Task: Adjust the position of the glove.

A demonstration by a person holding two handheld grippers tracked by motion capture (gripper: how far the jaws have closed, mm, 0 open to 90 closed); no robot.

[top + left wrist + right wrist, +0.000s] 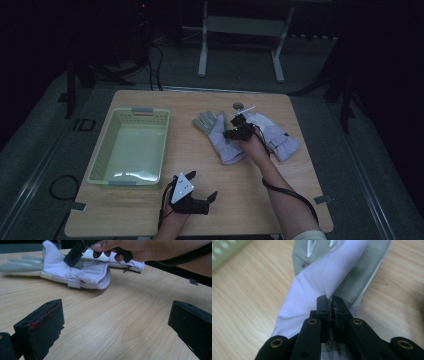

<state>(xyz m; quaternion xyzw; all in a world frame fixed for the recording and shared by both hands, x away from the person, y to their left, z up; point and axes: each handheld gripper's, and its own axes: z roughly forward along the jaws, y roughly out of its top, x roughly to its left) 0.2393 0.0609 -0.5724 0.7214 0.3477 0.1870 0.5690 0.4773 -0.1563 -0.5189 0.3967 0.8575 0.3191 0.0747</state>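
Note:
A pale lilac work glove (220, 137) with grey fingers lies on the wooden table, right of centre. My right gripper (234, 131) is shut on it; in the right gripper view the jaws (331, 303) pinch a raised fold of the glove's fabric (324, 277). A second glove (277, 139) lies just to its right, partly under the hand. My left gripper (206, 200) rests near the table's front edge, open, with bare wood between its jaws (116, 325). The left gripper view looks across the table at the pinched glove (82, 272) and the right gripper (75, 255).
A pale green slotted basket (100, 150) stands at the left of the table (250, 200), with nothing inside it; its corner (222, 250) shows in the right gripper view. A small round grey object (238, 106) lies behind the gloves. Cables trail off the front edge.

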